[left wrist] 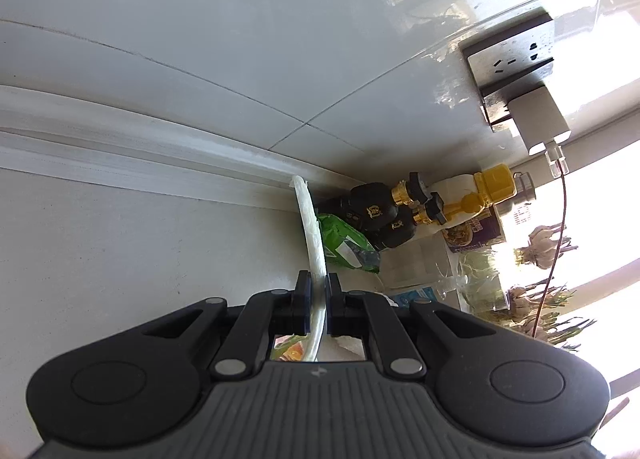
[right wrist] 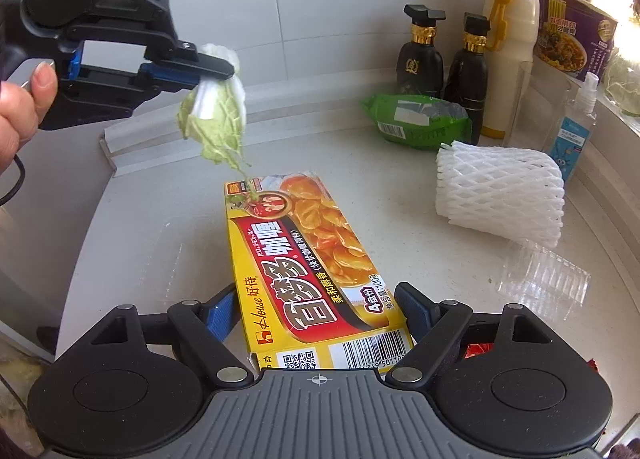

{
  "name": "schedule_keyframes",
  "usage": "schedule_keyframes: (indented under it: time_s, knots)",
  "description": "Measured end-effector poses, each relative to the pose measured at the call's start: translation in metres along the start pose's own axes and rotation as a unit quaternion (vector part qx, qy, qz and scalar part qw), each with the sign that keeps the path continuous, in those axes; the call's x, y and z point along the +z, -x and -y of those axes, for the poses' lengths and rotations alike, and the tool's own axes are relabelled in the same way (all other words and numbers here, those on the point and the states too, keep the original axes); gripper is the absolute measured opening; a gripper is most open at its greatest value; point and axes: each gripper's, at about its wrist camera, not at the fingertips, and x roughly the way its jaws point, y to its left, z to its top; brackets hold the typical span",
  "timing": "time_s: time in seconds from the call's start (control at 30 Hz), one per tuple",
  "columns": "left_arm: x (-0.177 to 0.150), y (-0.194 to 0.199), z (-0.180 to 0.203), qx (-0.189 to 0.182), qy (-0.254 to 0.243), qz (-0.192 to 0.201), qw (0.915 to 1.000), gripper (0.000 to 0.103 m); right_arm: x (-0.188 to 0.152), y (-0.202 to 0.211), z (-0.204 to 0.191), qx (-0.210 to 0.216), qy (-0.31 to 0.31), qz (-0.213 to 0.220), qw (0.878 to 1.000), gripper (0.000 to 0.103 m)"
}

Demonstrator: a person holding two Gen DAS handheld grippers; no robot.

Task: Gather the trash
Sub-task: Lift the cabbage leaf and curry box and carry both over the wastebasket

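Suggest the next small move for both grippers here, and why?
Probably lift both a bit more and carry to a bin, none in view. The left gripper is shut on the limp pale-green cabbage leaf, hanging above the counter. The right gripper is clamped on the yellow cardboard curry box; both loads look secured.

both tongs are the same make: a grey ribbed housing at the base, flanked by two rounded black lobes with a raised disc on each. black linkage bars run forward from the lobes, pinned by round silver rivets, to black fingers lined with blue pads. the right tongs carry a small crosshair mark on the grey housing; the left tongs carry a small pale logo there. seen from the side, the left tongs show embossed lettering along the top arm, a silver screw near the finger and a thin black cable by the hand.
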Motion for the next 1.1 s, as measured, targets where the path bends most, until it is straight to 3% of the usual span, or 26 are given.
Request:
schedule_keyframes:
  time_s: [1.1]
  knots:
    - [-0.015,0.098,-0.039,-0.005,-0.001,-0.04,0.9992,0.006,0.002,0.083,-0.013,0.007,-0.05,-0.011,0.999,0.082]
